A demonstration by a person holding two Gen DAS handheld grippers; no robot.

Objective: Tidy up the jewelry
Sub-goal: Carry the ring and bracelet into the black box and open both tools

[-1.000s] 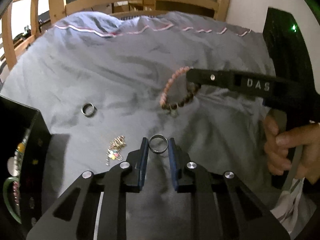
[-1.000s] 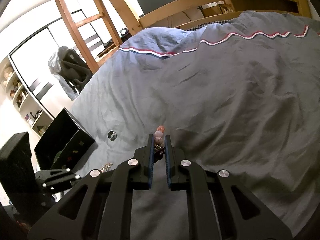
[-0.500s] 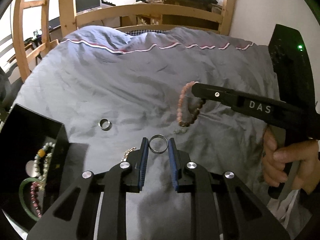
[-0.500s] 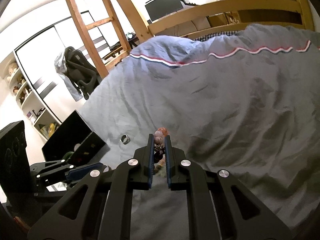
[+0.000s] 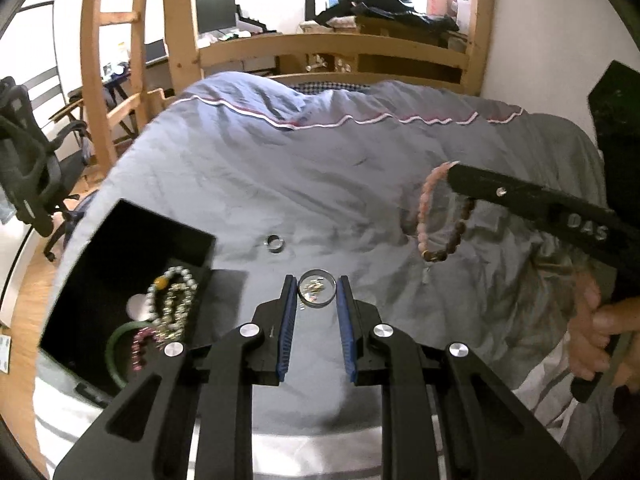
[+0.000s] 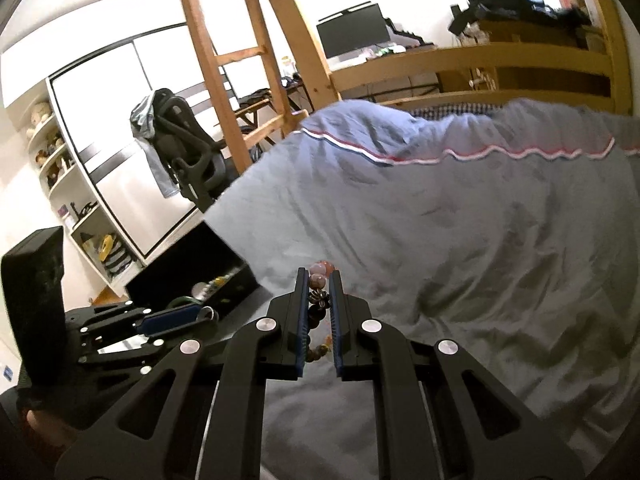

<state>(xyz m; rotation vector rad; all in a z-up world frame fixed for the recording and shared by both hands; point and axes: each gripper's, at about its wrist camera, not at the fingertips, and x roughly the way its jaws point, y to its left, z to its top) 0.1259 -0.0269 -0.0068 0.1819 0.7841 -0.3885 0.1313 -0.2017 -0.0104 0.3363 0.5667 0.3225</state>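
Note:
My left gripper [image 5: 317, 289] is shut on a silver ring [image 5: 317, 304] and holds it above the grey duvet [image 5: 320, 184]. My right gripper [image 6: 319, 280] is shut on a pink and brown bead bracelet [image 6: 318, 300], which hangs in the air at the right of the left wrist view [image 5: 430, 220]. A black jewelry box [image 5: 120, 276] lies open at the left with bead necklaces [image 5: 172, 304] and a green bangle [image 5: 114, 344] inside. A second silver ring [image 5: 275, 243] lies on the duvet. Small earrings [image 5: 314, 287] show through the held ring.
The wooden bed frame [image 5: 332, 46] and a ladder [image 6: 224, 60] stand behind the bed. An office chair [image 6: 188, 152] and shelves [image 6: 60, 168] are at the left. The box also shows in the right wrist view [image 6: 192, 272].
Both grippers have risen from the duvet with their loads. The left view has shifted so the open box is more fully in view.

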